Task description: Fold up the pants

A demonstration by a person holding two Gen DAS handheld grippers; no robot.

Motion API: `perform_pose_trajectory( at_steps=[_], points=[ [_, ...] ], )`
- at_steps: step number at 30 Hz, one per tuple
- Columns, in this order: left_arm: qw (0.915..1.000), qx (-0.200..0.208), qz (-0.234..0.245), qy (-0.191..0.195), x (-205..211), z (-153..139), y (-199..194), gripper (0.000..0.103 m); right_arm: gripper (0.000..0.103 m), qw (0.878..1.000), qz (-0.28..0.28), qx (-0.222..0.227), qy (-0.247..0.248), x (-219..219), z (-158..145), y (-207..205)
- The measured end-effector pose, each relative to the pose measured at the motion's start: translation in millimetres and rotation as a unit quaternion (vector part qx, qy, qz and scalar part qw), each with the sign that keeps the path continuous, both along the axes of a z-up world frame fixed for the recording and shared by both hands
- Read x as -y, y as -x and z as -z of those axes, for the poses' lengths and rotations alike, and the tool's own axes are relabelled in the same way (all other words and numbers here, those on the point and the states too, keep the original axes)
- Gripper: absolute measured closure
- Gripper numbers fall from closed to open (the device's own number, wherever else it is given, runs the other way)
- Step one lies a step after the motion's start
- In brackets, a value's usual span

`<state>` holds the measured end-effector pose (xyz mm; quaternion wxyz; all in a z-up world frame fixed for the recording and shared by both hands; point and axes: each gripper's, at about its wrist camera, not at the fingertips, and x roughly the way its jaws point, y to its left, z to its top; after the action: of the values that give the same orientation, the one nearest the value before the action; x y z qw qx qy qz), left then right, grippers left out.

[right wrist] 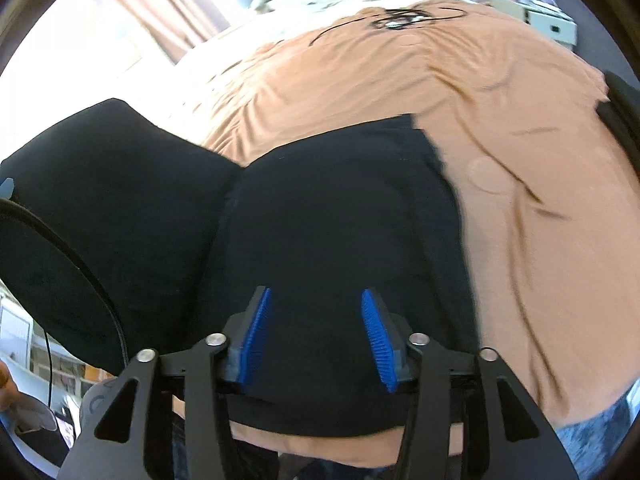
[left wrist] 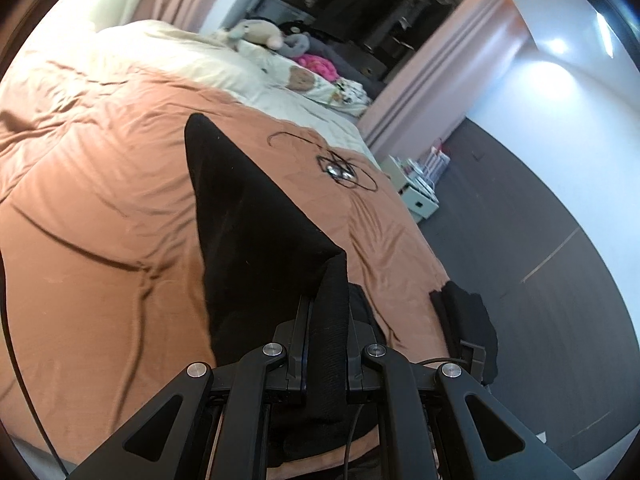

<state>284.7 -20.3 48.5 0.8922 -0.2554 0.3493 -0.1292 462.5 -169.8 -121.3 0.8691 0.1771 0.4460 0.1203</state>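
Black pants lie on an orange bedspread and rise in a taut sheet toward my left gripper, which is shut on a fold of their edge. In the right wrist view the pants spread below my right gripper. Its blue pads stand apart, with the cloth beneath them and nothing pressed between. A lifted part of the pants bulges at the left.
A tangled black cord with a small silver piece lies farther up the bed. Pillows and soft toys sit at the head. A dark object hangs at the bed's right edge, above grey floor. A white box stands beside the bed.
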Motion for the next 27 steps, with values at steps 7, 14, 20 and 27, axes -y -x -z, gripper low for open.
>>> perform_pose_trajectory(
  at_steps=[7, 14, 20, 27],
  points=[
    [0.9991, -0.011, 0.037, -0.019, 53.9, -1.9, -18.9, 0.093, 0.050, 0.999, 0.039, 0.002, -0.019, 48.3, 0.0, 24.4],
    [0.9965, -0.031, 0.071, -0.032, 99.9, 9.6, -32.8, 0.093, 0.050, 0.997, 0.071, -0.004, -0.030, 91.1, 0.8, 48.3],
    [0.9926, -0.064, 0.099, -0.030, 136.8, 35.1, -49.9, 0.093, 0.048, 0.996, 0.087, -0.006, -0.037, 118.0, 3.0, 55.9],
    [0.9857, -0.104, 0.127, -0.039, 174.4, 69.6, -64.0, 0.093, 0.047, 0.994, 0.097, -0.011, -0.048, 140.3, 8.9, 57.0]
  ],
)
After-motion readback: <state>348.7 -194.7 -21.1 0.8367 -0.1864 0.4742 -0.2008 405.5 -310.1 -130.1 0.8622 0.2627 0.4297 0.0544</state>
